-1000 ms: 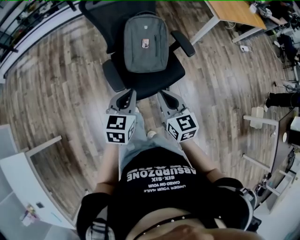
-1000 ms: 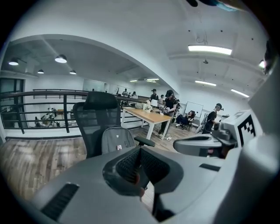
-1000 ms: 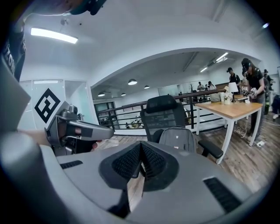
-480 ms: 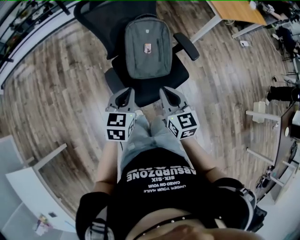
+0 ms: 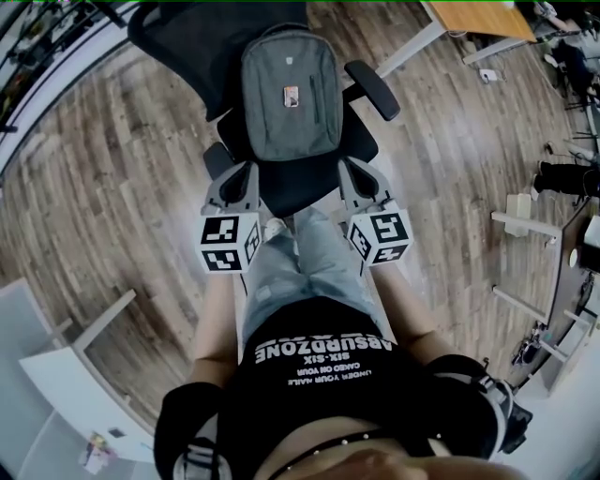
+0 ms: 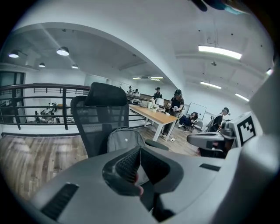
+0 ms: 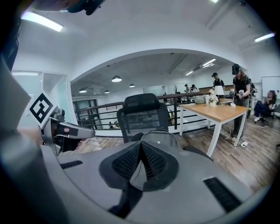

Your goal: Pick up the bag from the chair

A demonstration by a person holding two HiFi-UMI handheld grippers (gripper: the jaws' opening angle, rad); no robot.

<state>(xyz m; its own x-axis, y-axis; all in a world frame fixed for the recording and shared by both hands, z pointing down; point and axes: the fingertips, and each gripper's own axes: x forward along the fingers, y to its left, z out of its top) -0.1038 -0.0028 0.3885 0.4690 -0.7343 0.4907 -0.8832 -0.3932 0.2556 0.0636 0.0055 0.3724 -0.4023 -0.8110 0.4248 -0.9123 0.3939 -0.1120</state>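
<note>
A grey backpack (image 5: 289, 94) stands upright on a black office chair (image 5: 314, 178), leaning against its backrest. My left gripper (image 5: 246, 171) is at the seat's front left corner. My right gripper (image 5: 349, 167) is at the front right corner. Both stop short of the bag, one on each side of it. In the left gripper view the bag (image 6: 124, 139) shows just above the left gripper (image 6: 140, 148), whose pads meet with nothing between them. The right gripper (image 7: 141, 143) is likewise shut and empty, with the bag (image 7: 159, 139) right behind its tip.
The chair's armrest (image 5: 375, 89) juts out on the right of the bag. A wooden desk (image 5: 478, 19) stands at the far right, with people beyond it. A black railing (image 6: 35, 103) runs behind the chair. White furniture stands at the lower left (image 5: 56, 366) and right (image 5: 525, 234).
The person has stepped closer to the chair. Both grippers moved forward and spread apart, from in front of the seat to its two front corners.
</note>
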